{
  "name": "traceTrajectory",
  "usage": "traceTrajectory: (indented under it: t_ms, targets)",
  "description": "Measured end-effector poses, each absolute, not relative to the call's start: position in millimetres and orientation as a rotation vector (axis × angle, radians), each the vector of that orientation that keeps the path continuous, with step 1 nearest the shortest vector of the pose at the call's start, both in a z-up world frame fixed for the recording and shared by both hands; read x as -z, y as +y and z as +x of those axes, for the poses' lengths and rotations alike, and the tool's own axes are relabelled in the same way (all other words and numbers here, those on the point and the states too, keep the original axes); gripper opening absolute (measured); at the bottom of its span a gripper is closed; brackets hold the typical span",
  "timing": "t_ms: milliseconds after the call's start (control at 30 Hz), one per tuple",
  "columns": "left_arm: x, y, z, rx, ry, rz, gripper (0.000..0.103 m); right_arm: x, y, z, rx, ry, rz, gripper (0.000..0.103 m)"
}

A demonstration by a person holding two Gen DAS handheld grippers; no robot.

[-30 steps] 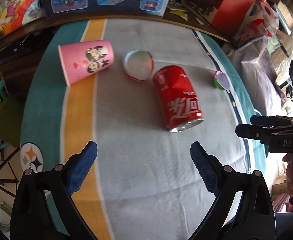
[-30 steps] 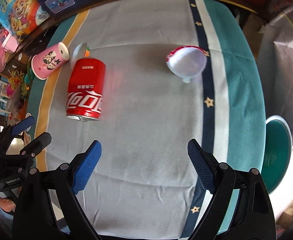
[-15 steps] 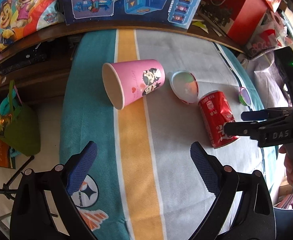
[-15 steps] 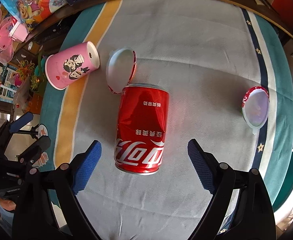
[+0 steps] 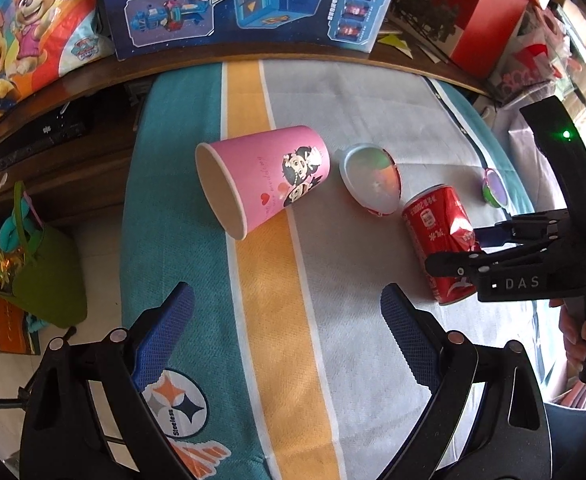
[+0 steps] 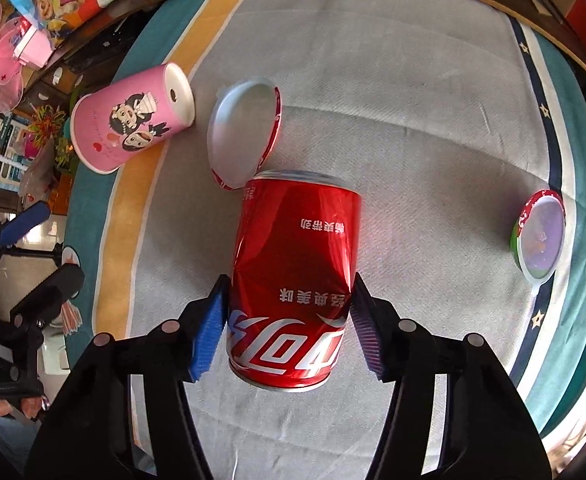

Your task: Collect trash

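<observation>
Right gripper (image 6: 289,320): ribbed blue pads closing on the dented red metal can (image 6: 293,280), lying at frame centre, touching both sides. Left gripper (image 5: 287,320) spread, empty. Pink paper cup (image 5: 263,180) lies upper centre on woven cloth.

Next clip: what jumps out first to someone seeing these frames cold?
The red cola can lying on its side mid-table, bracketed by the right gripper, whose jaws are closing on it. Left of it lies a tipped pink cartoon paper cup; the left gripper hangs open over the striped tablecloth.
</observation>
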State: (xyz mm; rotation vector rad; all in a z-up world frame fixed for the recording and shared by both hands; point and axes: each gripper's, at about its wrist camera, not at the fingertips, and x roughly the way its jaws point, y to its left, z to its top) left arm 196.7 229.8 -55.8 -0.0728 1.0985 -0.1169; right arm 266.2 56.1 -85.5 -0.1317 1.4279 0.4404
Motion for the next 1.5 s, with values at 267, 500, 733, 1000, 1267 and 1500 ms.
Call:
traceTrajectory:
  t_ms: [267,500,733,1000,1267,1500]
  targets:
    - [45,227,216,0.137,1.078,0.015,0.094,49,43,275,-0.424,1.361,-0.128,0.055]
    - [38,221,255,0.213,1.068,0.171,0.094,36,40,295,-0.418,1.340,-0.100,0.056]
    - [62,209,291,0.291,1.132,0.293,0.094,46,40,304,-0.439,1.369,-0.052,0.056]
    - [83,216,308,0.339,1.186,0.272,0.094,64,35,307,-0.443,1.406,-0.038,0.056]
    - [91,208,295,0.365,1.177,0.293,0.067,73,31,303,-0.433,1.413,-0.016,0.056]
    - [91,211,267,0.241,1.161,0.144,0.067,72,16,285,-0.435,1.405,0.056,0.056]
